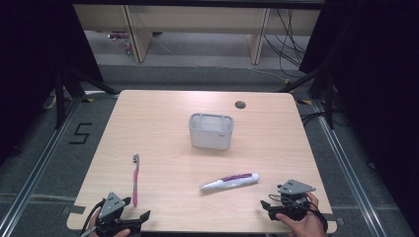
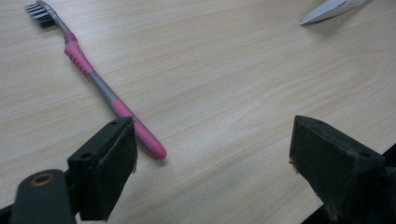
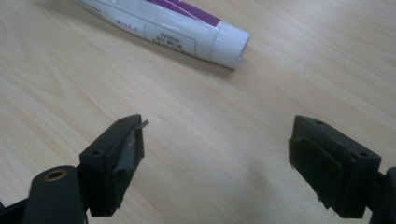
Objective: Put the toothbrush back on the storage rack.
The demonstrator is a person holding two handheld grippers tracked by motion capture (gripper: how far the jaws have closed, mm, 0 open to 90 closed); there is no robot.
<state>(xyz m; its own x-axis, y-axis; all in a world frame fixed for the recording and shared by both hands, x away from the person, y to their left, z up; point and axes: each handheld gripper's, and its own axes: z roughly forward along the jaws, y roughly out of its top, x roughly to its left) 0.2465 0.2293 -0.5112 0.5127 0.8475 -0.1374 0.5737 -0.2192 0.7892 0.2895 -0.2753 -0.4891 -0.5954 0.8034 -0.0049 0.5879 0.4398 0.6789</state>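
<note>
The left gripper (image 1: 129, 221) rests at the table's (image 1: 276, 148) 7 o'clock edge, jaws spread wide and empty. The pink toothbrush (image 1: 135, 178) lies just beyond it toward 12 o'clock, handle end beside one jaw. The right gripper (image 1: 276, 207) sits at 5 o'clock, jaws likewise wide apart and empty. The toothpaste tube (image 1: 230, 181) lies near it at 10 o'clock. The grey holder cup (image 1: 211, 131) stands at table centre.

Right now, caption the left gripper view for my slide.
Open left tongs poised over the pink toothbrush handle on the wooden table.
</note>
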